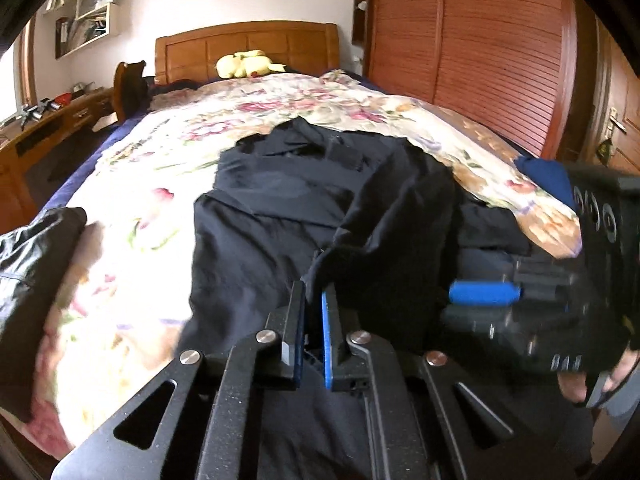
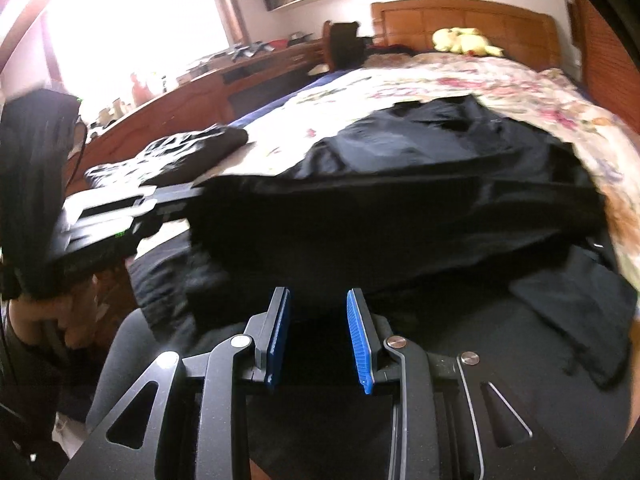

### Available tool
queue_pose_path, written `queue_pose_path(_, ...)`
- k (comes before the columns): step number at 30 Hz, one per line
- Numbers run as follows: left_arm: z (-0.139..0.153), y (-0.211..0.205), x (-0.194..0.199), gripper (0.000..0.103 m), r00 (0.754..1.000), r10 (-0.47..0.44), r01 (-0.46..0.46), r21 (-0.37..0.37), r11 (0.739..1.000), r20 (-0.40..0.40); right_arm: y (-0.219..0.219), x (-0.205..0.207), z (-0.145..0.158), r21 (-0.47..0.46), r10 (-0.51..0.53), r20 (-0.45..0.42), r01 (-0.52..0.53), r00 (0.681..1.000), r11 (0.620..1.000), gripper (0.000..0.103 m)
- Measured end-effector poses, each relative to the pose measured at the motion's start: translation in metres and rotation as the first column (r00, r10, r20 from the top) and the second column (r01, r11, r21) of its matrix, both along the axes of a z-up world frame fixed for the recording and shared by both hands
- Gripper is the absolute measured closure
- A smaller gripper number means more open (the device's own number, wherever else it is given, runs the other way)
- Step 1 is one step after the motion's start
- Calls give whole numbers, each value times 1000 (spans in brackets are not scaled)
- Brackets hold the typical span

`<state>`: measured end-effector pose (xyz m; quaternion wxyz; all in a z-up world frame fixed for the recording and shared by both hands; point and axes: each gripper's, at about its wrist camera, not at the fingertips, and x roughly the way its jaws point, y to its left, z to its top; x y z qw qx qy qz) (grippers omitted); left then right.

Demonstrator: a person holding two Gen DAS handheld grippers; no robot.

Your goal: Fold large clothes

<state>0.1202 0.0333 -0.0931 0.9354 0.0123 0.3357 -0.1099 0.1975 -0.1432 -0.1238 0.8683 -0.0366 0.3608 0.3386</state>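
Observation:
A large black garment [image 1: 280, 200] [image 2: 440, 160] lies spread on the floral quilt [image 1: 160, 160] [image 2: 400, 80] of a bed. At its near hem, a lifted corner of cloth is pinched in my left gripper [image 1: 313, 292], which is shut; the same gripper shows blurred at the left of the right wrist view [image 2: 120, 216]. My right gripper [image 2: 318, 294] [image 1: 454, 296] is at the hem further right, jaws partly apart. Dark cloth fills the gap, and I cannot tell whether the blue pads [image 2: 358, 332] press on it.
A second dark garment [image 1: 32, 260] [image 2: 192, 148] lies bunched at the bed's left edge. A yellow plush toy [image 1: 248, 64] rests by the wooden headboard [image 1: 248, 46]. A wooden desk [image 1: 40, 132] runs along the left and a slatted wardrobe [image 1: 480, 40] along the right. A hand [image 1: 592, 380] holds the right gripper.

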Motion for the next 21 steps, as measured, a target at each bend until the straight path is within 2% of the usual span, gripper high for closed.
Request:
queue_pose_path(6, -5, 21, 3, 93, 999, 26, -27, -35, 999, -39, 17, 12, -27, -63, 29, -66, -34, 997, 997, 73)
queue_pose_path(12, -8, 37, -9, 67, 997, 74, -75, -26, 997, -29, -7, 4, -17, -57, -7, -42, 5, 999, 998, 73)
queue_pose_path(14, -9, 43, -14, 62, 996, 85, -86, -28, 996, -31, -21, -2, -12, -71, -30, -13, 29, 999, 997, 73)
queue_pose_path(16, -9, 46, -18, 42, 995, 94, -95, -29, 995, -26, -34, -7, -7, -84, -56, 10, 56, 998, 995, 73)
queue_pose_path(18, -10, 49, -22, 34, 995, 99, -100, -34, 994, -25, -48, -14, -4, -99, -83, 34, 85, 996, 991, 73)
queue_pose_path(21, -15, 52, -25, 32, 993, 113, -114, -24, 993, -38, -71, -25, 0, -134, -129, 74, 138, 989, 981, 72)
